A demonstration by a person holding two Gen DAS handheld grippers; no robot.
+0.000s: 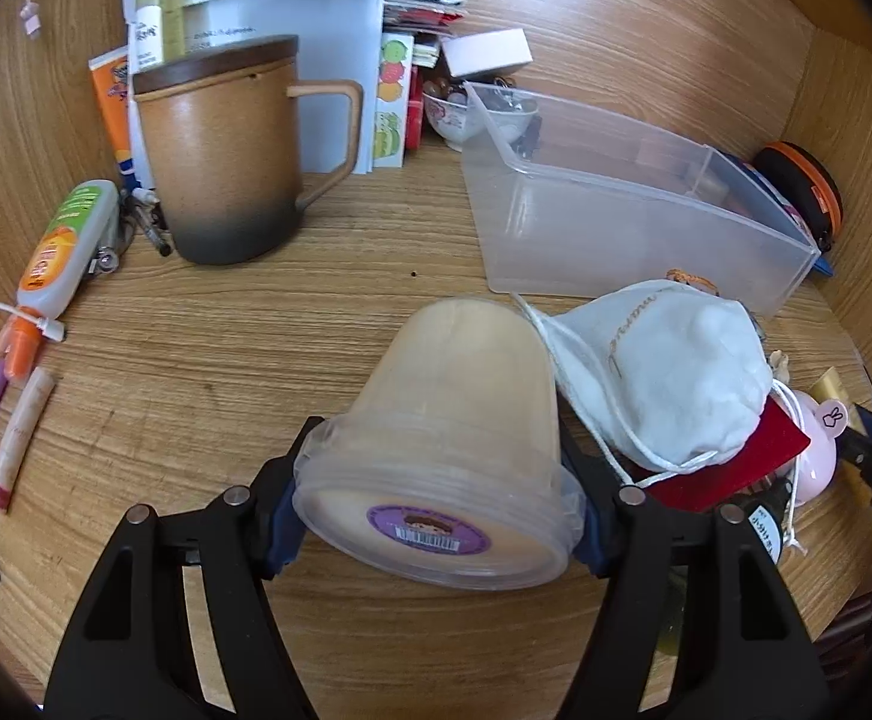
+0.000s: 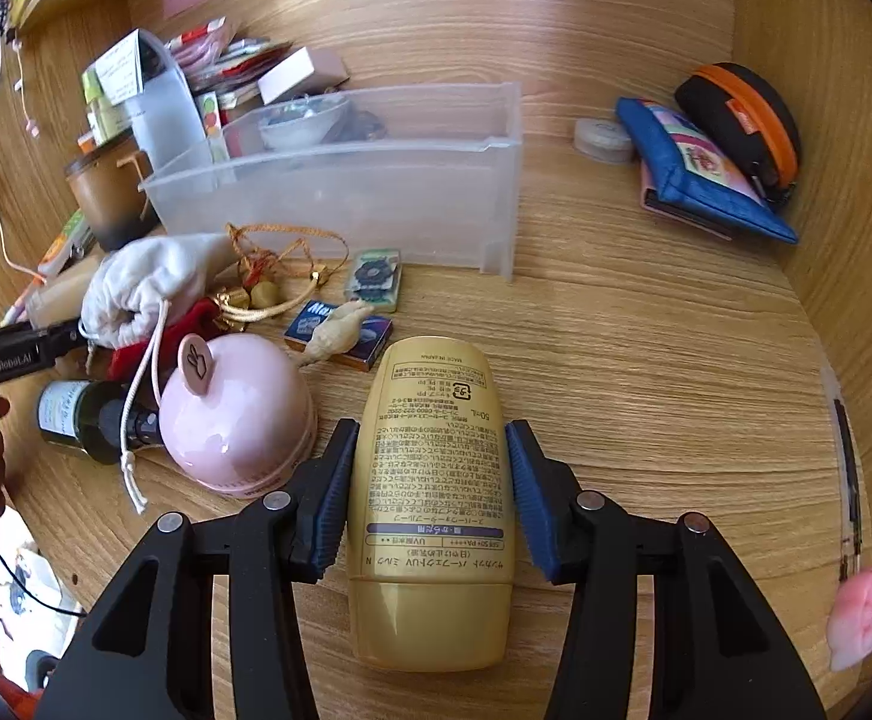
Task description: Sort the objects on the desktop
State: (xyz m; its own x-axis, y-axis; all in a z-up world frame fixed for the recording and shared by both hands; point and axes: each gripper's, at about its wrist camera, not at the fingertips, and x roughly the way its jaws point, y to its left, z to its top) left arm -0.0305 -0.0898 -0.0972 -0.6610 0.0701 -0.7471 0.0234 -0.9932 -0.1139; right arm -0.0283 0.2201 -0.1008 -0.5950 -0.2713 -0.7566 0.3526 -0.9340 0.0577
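Note:
My left gripper (image 1: 436, 480) is shut on a translucent plastic tub (image 1: 454, 420) with a purple label on its lid, held on its side over the wooden desk. A white drawstring pouch (image 1: 664, 372) lies just right of it. My right gripper (image 2: 430, 480) has its blue pads (image 2: 334, 492) against the sides of a gold sunscreen bottle (image 2: 430, 498) with Japanese text, cap toward the camera. The clear plastic bin (image 1: 628, 198) stands beyond both grippers; it also shows in the right wrist view (image 2: 376, 192).
A brown lidded mug (image 1: 226, 156), papers and pens sit at left. A pink dome (image 2: 232, 414), dark bottle (image 2: 76, 414), small boxes and gold cord crowd the middle. A blue pouch (image 2: 700, 174) and an orange-black case (image 2: 742, 120) lie far right by the wooden wall.

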